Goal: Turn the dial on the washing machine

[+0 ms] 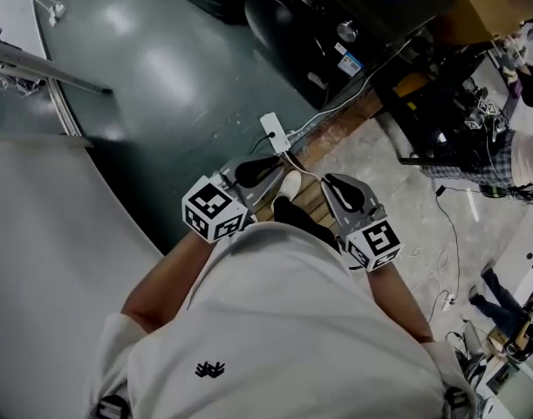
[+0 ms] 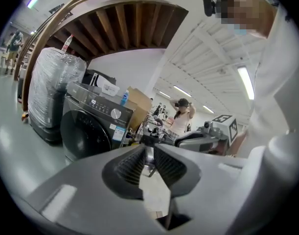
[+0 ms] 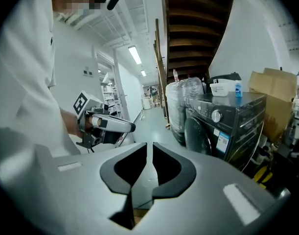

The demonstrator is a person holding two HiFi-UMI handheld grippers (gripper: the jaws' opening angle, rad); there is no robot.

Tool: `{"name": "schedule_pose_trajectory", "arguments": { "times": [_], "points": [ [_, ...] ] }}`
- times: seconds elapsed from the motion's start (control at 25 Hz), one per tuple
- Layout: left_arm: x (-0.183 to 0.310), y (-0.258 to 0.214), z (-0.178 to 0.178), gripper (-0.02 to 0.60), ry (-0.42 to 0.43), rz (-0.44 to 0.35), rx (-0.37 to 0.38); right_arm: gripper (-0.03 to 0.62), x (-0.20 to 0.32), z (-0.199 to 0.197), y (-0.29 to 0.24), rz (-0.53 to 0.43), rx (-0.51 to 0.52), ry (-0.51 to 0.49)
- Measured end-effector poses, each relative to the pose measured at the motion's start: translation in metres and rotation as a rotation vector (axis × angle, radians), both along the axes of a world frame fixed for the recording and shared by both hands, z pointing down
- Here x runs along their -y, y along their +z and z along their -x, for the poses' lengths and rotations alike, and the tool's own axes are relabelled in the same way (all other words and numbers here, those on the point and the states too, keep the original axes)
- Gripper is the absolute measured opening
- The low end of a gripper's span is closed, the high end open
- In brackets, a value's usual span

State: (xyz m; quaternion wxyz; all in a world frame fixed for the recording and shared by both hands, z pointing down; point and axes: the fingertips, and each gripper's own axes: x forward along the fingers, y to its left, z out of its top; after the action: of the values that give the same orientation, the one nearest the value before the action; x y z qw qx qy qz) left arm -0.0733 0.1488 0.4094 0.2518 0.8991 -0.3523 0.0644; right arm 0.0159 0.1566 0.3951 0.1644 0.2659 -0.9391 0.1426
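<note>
The left gripper [image 2: 148, 150] is closed tight and holds nothing. The right gripper [image 3: 149, 148] has its jaws opening, with nothing between them. Both sit close to the person's body [image 1: 275, 321]. The dial [image 3: 217, 116] is up on the washing machine [image 3: 208, 138], well away across the floor [image 1: 161, 77]. I think the job has not begun. Next, step closer and fit wide jaws round the dial.

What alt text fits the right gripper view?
The right gripper fills the foreground, its jaws opening with nothing between them. Ahead to the right, across bare floor, stands a dark front-loading washing machine with a silver dial. At left, the person's hand holds the left gripper.
</note>
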Motion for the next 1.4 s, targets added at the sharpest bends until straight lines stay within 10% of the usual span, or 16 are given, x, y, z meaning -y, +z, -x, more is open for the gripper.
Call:
{"name": "schedule_pose_trajectory", "arguments": {
  "times": [0.48, 1.04, 1.4],
  "points": [
    [0.139, -0.016, -0.029, 0.165, -0.074, 0.013, 0.006, 0.101, 0.106, -0.054, 0.009, -0.014, 0.031, 0.104],
    [0.305, 0.027, -0.058, 0.271, -0.062, 0.137, -0.17, 0.112, 0.176, -0.082, 0.005, -0.031, -0.01, 0.314],
    [0.377, 0.066, -0.082, 0.365, -0.136, 0.325, -0.421, 0.112, 0.186, -0.104, 0.014, -0.01, -0.056, 0.429]
  ]
}}
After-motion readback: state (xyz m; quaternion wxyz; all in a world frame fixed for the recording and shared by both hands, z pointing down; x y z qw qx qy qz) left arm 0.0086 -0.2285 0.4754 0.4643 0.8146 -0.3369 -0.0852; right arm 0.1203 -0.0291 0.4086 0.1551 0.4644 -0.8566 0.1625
